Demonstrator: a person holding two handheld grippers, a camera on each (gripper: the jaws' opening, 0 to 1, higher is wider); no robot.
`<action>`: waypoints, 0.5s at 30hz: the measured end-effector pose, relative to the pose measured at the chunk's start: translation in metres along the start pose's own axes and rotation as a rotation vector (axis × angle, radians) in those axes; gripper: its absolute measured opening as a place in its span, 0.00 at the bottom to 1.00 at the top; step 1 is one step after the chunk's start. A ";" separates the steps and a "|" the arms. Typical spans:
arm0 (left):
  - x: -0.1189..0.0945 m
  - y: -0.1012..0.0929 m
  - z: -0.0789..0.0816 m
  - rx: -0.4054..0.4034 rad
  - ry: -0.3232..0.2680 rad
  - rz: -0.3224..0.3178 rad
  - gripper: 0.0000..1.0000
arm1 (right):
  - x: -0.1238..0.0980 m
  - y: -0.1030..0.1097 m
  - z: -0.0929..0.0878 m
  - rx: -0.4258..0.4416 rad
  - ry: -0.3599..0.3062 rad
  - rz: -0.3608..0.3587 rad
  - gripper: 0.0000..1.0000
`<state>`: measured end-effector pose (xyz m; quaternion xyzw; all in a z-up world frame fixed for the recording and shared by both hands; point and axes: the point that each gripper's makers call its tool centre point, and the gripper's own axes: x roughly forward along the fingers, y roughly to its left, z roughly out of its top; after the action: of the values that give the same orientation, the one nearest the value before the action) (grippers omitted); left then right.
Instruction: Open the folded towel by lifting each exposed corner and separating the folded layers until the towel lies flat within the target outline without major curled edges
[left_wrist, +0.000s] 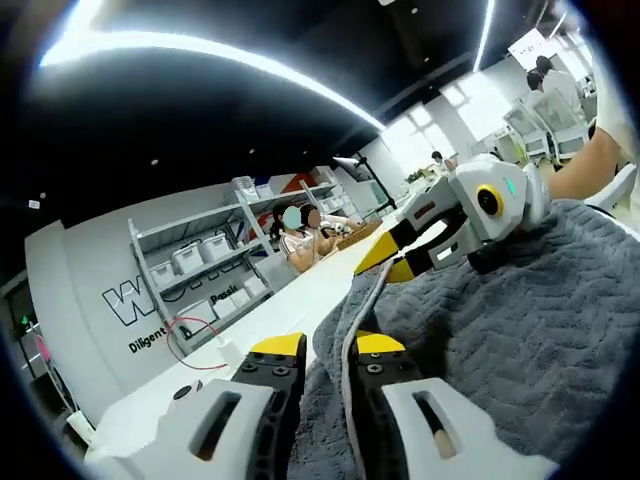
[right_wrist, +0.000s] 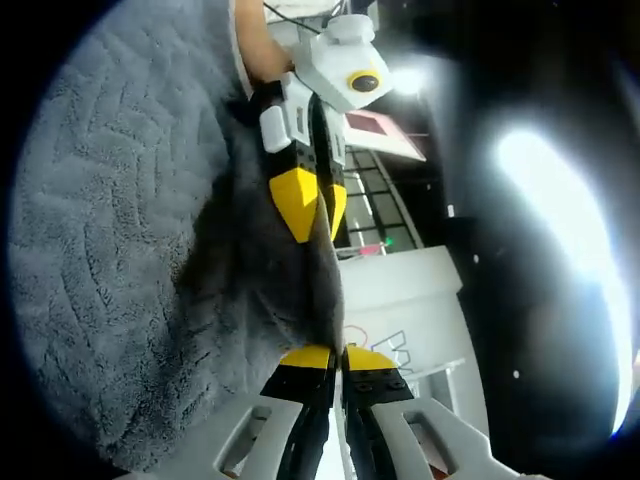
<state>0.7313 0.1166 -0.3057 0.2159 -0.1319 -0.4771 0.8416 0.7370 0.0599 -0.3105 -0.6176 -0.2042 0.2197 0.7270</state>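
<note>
Both claws pinch towel (left_wrist: 500, 330) edge — shelf bins (left_wrist: 200, 255) behind.

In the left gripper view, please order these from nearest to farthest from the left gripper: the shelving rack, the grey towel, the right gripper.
1. The grey towel, clamped between the jaws of the left gripper at the bottom of the view.
2. The right gripper, up and to the right, gripping the same towel edge.
3. The shelving rack, against the far wall at left.
</note>
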 end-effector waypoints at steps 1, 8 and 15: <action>0.000 -0.001 0.000 -0.018 -0.013 -0.007 0.16 | 0.000 0.000 -0.001 0.004 0.002 0.001 0.00; 0.000 -0.005 0.007 -0.040 -0.046 -0.032 0.17 | 0.000 0.001 -0.002 0.004 0.006 0.003 0.00; 0.000 -0.017 0.028 -0.228 -0.165 -0.115 0.32 | -0.001 0.003 -0.010 0.007 0.034 0.016 0.00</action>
<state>0.7066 0.1019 -0.2893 0.0863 -0.1331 -0.5524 0.8184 0.7422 0.0515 -0.3156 -0.6202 -0.1861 0.2156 0.7309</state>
